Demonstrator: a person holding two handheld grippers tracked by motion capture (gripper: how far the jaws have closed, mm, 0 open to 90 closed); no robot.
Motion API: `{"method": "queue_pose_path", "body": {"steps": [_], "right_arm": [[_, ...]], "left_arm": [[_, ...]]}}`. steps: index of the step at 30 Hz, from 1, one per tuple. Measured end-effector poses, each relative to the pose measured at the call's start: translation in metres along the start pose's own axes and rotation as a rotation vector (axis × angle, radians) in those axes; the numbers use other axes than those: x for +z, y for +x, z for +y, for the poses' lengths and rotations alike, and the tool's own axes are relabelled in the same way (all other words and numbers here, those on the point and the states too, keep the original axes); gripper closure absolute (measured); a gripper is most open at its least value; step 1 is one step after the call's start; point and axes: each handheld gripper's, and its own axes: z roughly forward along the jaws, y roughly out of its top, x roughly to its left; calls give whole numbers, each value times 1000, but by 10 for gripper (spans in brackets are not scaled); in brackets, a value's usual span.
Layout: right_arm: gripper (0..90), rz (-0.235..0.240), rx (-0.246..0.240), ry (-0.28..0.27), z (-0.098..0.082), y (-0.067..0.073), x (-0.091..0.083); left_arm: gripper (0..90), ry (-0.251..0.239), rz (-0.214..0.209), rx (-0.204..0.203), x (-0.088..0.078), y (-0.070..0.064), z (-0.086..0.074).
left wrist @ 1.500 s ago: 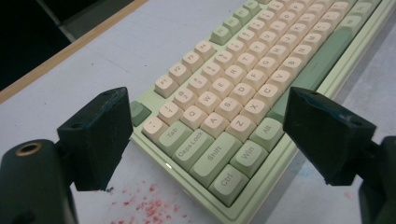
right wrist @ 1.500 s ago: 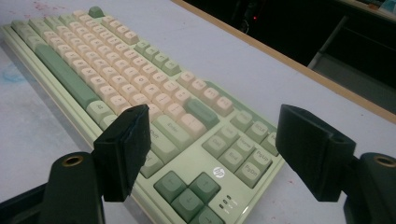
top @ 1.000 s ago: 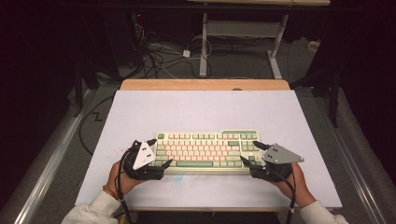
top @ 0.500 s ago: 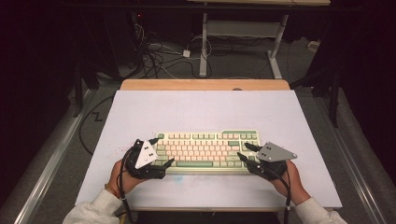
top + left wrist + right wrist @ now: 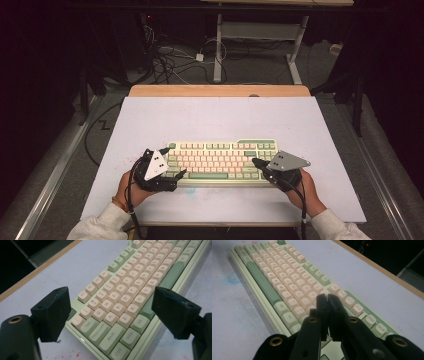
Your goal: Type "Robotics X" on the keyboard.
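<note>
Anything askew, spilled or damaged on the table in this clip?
Nothing serious. The keyboard lies square and looks intact. The white table cover carries faint stains: reddish specks near the keyboard's Ctrl corner and a bluish smudge beside its front edge.
</note>
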Motion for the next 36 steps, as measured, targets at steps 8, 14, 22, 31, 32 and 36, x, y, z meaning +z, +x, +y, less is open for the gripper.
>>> {"method": "queue_pose_path", "body": {"steps": [8, 14, 22, 31, 32, 36], "right_arm": [[900, 21, -11, 4, 4, 5, 5], [900, 27, -25, 12, 7, 8, 8], [900, 32, -21, 29, 5, 7, 13], [900, 35, -22, 69, 0, 5, 19], [900, 34, -20, 71, 0, 5, 20], [900, 36, -19, 82, -2, 5, 22]], "left_arm": [[153, -1, -2, -4, 1, 1, 1], [153, -9, -17, 0, 6, -1, 6], [153, -8, -25, 7, 13, -2, 10], [165, -6, -25, 11, 19, 0, 11], [165, -5, -27, 9, 20, 0, 11], [165, -2, -34, 6, 21, 0, 10]]}}
